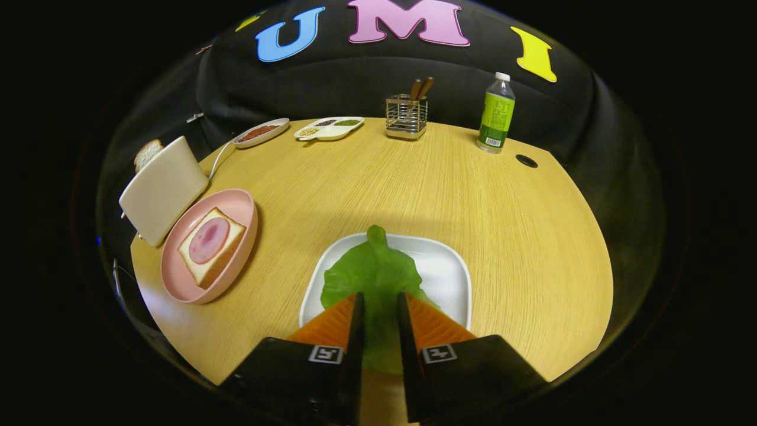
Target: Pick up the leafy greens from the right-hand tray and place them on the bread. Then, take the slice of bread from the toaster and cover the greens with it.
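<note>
1. Nearest the cam: tongs [378, 307], two fingers [355, 331] w/ a narrow gap, a square marker tag on each.
2. Leafy greens [372, 278] run thru that gap; both fingers stand at the leaf's sides & look clamped on its near end, tho actual pressing is hard to confirm.
3. Greens' long axis runs straight away from the tongs, in line w/ the fingers. Near end lies between the fingers, broad ruffled middle spreads just ahead of the tips, narrow stem-like tip points to the far side of the desk.
4. Leaf lies over a white square tray [443, 266]; its far tip reaches the tray's far rim. Can't tell if the leaf is lifted off the tray or lying on it.
5. Tray sits on a round wood-grain desk [502, 207], near side.
6. Left of the tray, apart from it: pink plate [242, 204] w/ a bread slice [227, 236], a round pink meat slice [208, 239] on top. No greens on it yet.
7. Just beyond the plate, touching or nearly so: cream toaster [162, 189], a bread slice [146, 154] sticking up from its top; cord runs off behind.
8. Far side of desk: oval dish [260, 132] w/ reddish filling, divided white dish [329, 128] w/ grains, wire holder [406, 117] w/ brown handles, green-labelled bottle [497, 112], upright. Dark round hole [526, 160] in the desk near the bottle.
</note>
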Tool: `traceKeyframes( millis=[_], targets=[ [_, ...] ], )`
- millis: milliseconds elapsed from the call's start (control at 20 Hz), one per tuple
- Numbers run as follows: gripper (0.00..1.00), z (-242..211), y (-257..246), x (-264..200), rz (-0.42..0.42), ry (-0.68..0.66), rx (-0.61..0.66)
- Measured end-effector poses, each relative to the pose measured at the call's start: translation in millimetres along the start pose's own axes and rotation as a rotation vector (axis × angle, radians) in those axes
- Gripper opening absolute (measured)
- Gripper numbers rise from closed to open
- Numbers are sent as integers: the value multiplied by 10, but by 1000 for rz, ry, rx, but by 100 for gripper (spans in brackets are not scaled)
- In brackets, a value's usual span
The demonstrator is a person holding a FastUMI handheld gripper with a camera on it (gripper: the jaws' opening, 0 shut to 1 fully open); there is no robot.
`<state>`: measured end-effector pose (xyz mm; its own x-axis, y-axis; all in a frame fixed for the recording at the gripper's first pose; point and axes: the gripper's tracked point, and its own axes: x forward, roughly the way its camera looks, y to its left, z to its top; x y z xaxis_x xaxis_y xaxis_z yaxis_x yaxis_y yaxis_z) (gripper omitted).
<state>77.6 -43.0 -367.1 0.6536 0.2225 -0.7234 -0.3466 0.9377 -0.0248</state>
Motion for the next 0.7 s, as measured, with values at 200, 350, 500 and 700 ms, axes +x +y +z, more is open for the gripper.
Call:
traceKeyframes(
  millis=[200, 350, 500, 700],
  targets=[
    [11, 7, 24, 28, 22, 16, 51],
    [5, 27, 32, 10, 35, 33, 79],
    [5, 72, 29, -67, 15, 51, 91],
    [5, 265, 105, -241, 3, 41, 109]
  ],
)
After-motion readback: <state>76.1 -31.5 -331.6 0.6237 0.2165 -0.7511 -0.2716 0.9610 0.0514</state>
